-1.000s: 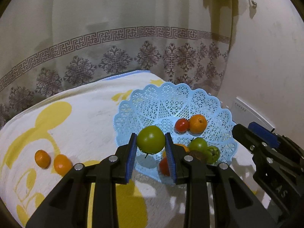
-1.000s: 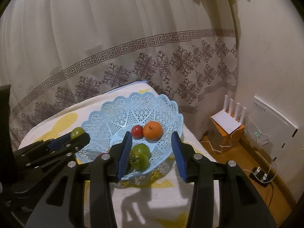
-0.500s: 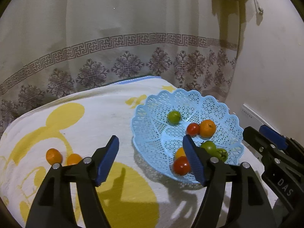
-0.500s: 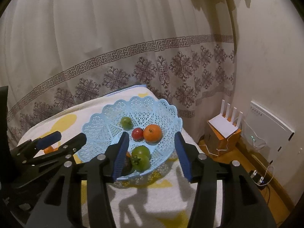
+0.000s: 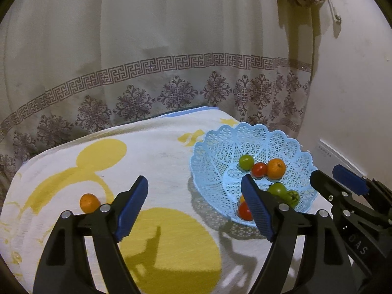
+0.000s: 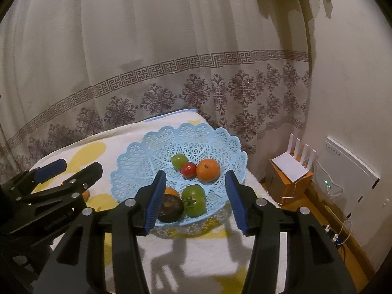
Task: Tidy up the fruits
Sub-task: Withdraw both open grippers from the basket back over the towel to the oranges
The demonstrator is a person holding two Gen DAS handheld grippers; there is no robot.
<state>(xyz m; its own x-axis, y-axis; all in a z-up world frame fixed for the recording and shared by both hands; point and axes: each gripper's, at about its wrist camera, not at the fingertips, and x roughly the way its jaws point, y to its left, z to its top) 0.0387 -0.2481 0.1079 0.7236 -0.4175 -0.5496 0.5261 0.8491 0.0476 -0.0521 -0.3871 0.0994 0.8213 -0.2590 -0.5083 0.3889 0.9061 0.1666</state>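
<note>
Both fisheye views look forward and downward along their own fingers, from close above the towel-covered surface toward the curtain (image 5: 171, 49). The left view sits further left; both share the blue basket (image 5: 245, 132) (image 6: 152, 147), seen near

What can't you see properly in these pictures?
- Left wrist view: a red tomato and an orange fruit behind it in the blue basket are partly hidden by the left gripper's finger.
- Right wrist view: a dark round fruit is partly covered by the right gripper's finger; its kind is unclear.
- Right wrist view: the orange fruit on the blanket is mostly hidden by the left gripper.
- Both views: the blanket's near edge is cut off.
</note>
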